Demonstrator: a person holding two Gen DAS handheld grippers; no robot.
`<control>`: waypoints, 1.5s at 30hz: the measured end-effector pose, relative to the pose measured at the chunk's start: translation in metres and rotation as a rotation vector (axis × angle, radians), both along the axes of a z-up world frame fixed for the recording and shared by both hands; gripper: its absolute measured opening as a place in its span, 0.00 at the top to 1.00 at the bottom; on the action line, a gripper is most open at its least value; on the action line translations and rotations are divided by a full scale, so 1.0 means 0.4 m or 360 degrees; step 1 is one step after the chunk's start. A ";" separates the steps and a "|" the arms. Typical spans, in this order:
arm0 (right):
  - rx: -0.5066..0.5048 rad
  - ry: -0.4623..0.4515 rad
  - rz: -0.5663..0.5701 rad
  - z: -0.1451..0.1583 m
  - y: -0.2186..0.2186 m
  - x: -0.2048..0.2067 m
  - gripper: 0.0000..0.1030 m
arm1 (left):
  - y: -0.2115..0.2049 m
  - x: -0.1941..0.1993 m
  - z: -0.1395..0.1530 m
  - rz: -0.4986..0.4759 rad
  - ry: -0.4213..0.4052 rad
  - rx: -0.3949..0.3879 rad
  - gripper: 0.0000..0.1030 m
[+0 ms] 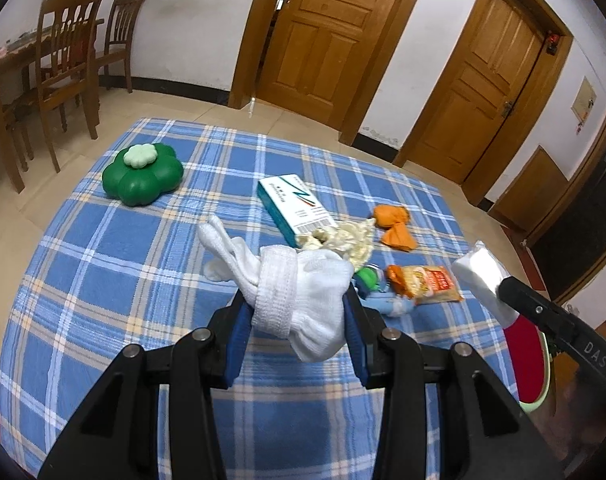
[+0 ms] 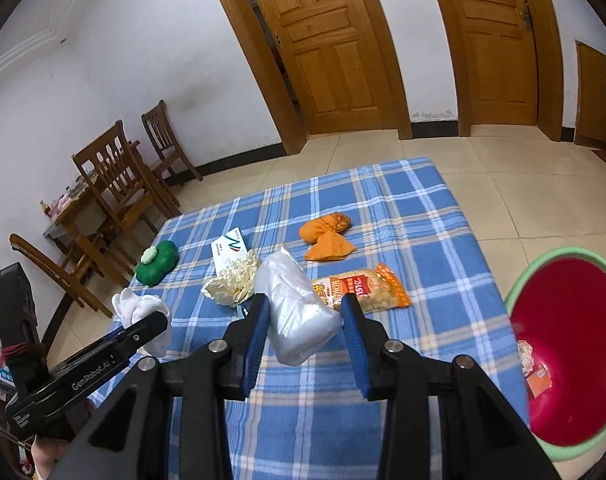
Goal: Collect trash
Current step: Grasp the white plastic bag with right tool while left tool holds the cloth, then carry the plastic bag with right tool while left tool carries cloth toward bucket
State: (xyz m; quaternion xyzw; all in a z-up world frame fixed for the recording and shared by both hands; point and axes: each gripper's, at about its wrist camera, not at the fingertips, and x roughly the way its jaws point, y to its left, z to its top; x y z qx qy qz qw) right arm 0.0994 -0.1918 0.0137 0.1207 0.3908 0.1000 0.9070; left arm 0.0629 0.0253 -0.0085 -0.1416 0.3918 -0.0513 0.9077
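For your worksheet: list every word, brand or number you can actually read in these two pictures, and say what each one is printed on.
"DAS" – on the right gripper arm, left wrist view.
"GenRobot.AI" – on the left gripper arm, right wrist view.
White and teal box: printed lines and barcode, too small to read.
Orange snack packet: red label, upside down, too blurred.

"GenRobot.AI" on the left tongs [image 2: 143, 326], "DAS" on the right tongs [image 1: 503, 288], "1512" on snack packet [image 2: 363, 288]

Blue plaid cloth [image 2: 431, 216] carries green box [image 2: 157, 262], carton [image 1: 293, 204], snack packet [image 2: 367, 288].
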 end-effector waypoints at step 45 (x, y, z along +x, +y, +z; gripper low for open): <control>0.0119 -0.0041 -0.0426 0.027 -0.312 -0.196 0.61 | -0.269 -0.067 0.074 -0.0384 -0.0053 0.0077 0.59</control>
